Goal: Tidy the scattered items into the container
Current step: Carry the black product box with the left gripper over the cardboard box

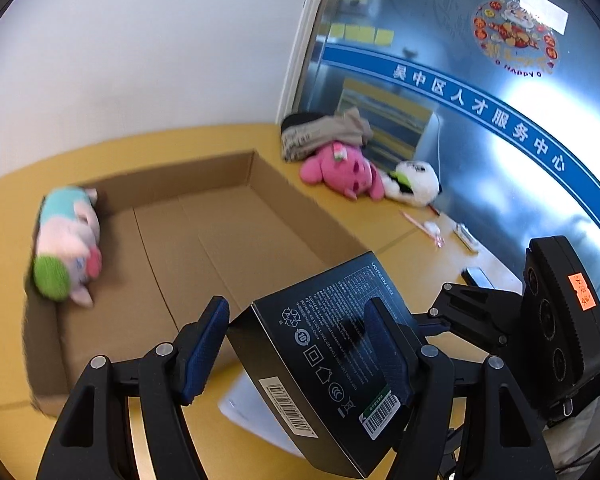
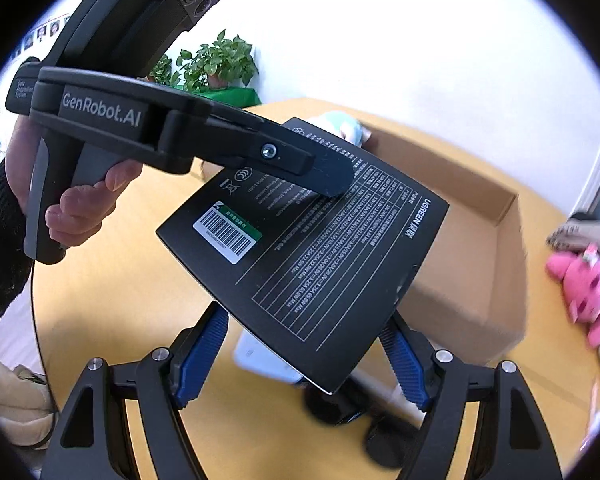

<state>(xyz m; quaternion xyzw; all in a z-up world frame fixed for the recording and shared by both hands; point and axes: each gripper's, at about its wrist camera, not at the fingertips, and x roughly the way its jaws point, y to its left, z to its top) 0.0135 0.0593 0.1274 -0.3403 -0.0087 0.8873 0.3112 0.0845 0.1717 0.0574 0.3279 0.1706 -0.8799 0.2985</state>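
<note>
The yellow table (image 1: 340, 216) fills the lower half of the left wrist view, and the shallow cardboard box (image 1: 204, 240) sits across its middle, open side up. One pastel plush pig (image 1: 66, 244) already lies at the box's left end, at the left of the frame. The black carton (image 1: 328, 344), the item in hand, hangs tilted in the lower centre, above the table just outside the near right corner of the box.

The left gripper (image 1: 300, 344) is clamped on the black carton, one blue pad on its printed face and the other at its opposite side. In the right wrist view the right gripper (image 2: 304, 356) stands wide apart below the carton's lower edge, holding nothing, with a white object (image 2: 264, 356) on the table beneath.

Toward the upper right of the left view, a pink plush (image 1: 340, 168) and a white plush (image 1: 418, 182) lie against the glass wall, well apart from the box, with a pencil (image 1: 420, 226) nearer the right edge.

The likely trouble is the tilt: the pads hold the carton only near one end, so it may pivot or slip as it is carried. If lowered at this angle, its corner may catch the cardboard wall and push the light box along the table.
</note>
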